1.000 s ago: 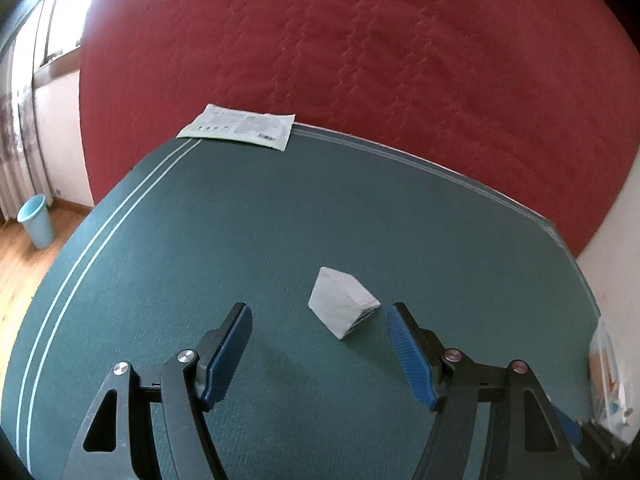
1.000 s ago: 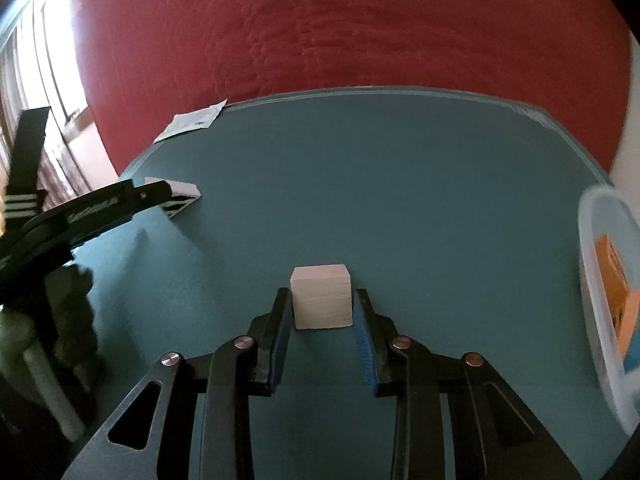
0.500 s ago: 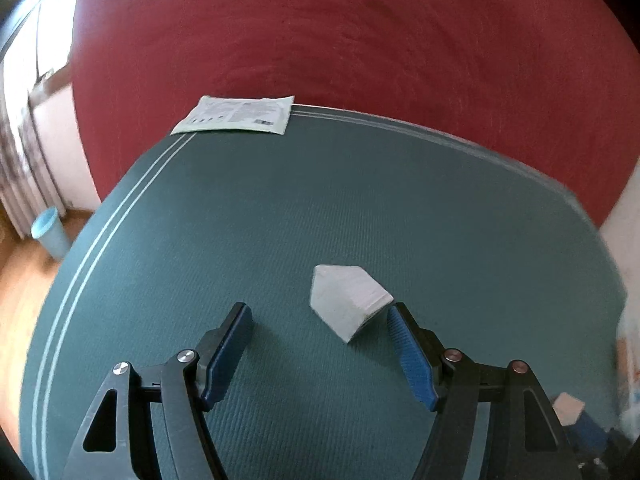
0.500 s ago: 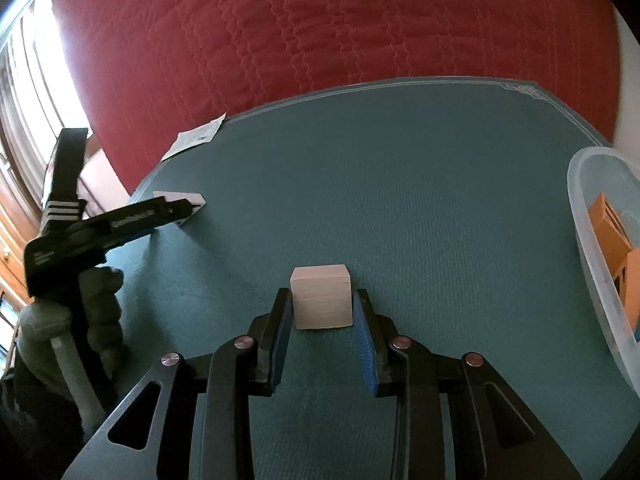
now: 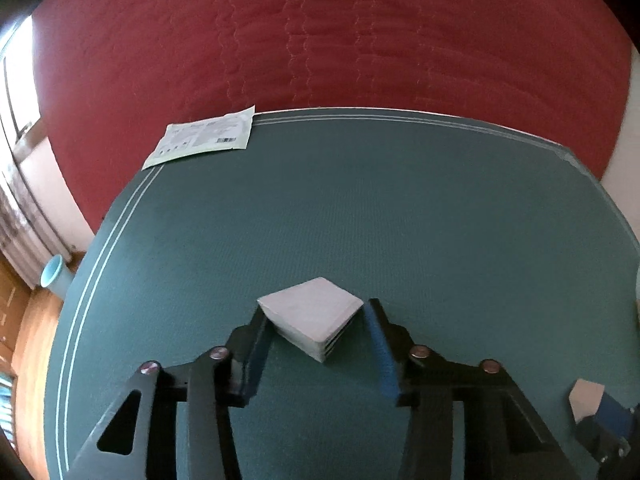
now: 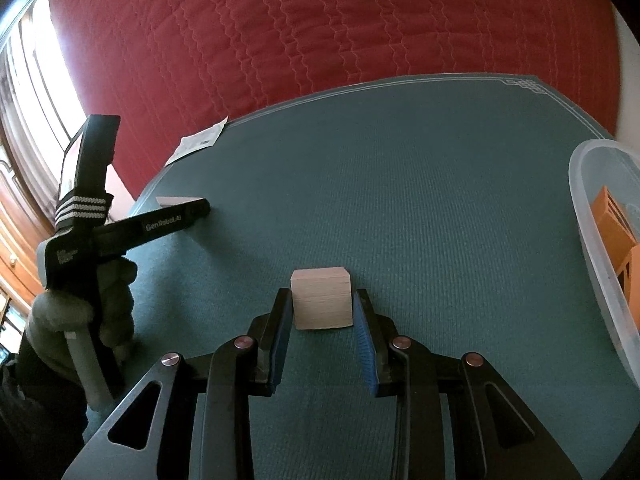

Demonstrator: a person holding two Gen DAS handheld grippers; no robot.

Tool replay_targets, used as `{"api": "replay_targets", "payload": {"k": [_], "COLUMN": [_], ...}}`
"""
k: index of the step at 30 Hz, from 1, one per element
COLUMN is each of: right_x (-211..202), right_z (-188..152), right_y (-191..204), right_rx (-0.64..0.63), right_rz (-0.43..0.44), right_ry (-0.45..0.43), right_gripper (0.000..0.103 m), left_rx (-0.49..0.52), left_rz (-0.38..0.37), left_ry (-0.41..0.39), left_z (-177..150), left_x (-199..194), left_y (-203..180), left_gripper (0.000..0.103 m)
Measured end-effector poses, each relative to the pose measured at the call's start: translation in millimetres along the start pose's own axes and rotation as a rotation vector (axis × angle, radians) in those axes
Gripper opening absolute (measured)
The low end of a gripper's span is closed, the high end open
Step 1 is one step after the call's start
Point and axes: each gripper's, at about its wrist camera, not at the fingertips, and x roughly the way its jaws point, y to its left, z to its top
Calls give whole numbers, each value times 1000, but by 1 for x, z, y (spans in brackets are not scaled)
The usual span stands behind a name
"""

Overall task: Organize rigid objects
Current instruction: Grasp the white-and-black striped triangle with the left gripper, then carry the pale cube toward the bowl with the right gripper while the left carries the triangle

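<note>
Left wrist view: the left gripper [image 5: 316, 320] has just been closing, and its jaws now bracket a white wedge-shaped block [image 5: 312, 318] that rests on the green mat [image 5: 360, 208]. The block's left and right corners meet the blue pads [image 5: 378, 344], so the block is clamped between them. A printed paper packet [image 5: 202, 140] lies at the far left corner of the mat, partly over the red quilt [image 5: 320, 40] beyond. A light blue bin [image 5: 54, 276] stands on the wooden floor at the far left edge. At the near right, the tip of the other gripper and its pale block are just visible.

Right wrist view: the right gripper [image 6: 322, 312] grasps a pale wooden cube [image 6: 321, 298], which sits on the mat with a pad pressed to each side face. To the left, a gloved hand [image 6: 84, 312] holds the left gripper, whose finger hides most of the white block. At the right edge stands a clear plastic tub [image 6: 592, 240] with orange blocks [image 6: 614, 228] inside it.
</note>
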Motion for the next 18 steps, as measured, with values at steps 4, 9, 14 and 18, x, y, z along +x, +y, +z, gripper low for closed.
{"api": "replay_targets", "payload": {"k": [4,9,14,18], "right_x": [0,0,0,0], "right_z": [0,0,0,1], "right_y": [-1,-1,-1,-2], "right_rx": [2,2,2,3], "right_rz": [3,2,2,3], "right_ry": [0,1,1,1], "right_gripper": [32,32,32,32], "left_rx": [-6,-17,-29,-55], "left_rz": [-49,-72,-81,-106], "left_ry": [-3,-4,-5,10], "left_z": [-6,-17,-24,-31], "left_x": [-5,-15,-23,-29], "left_y": [-1,-4,-5,-5], "left_gripper": [36,31,31,31]}}
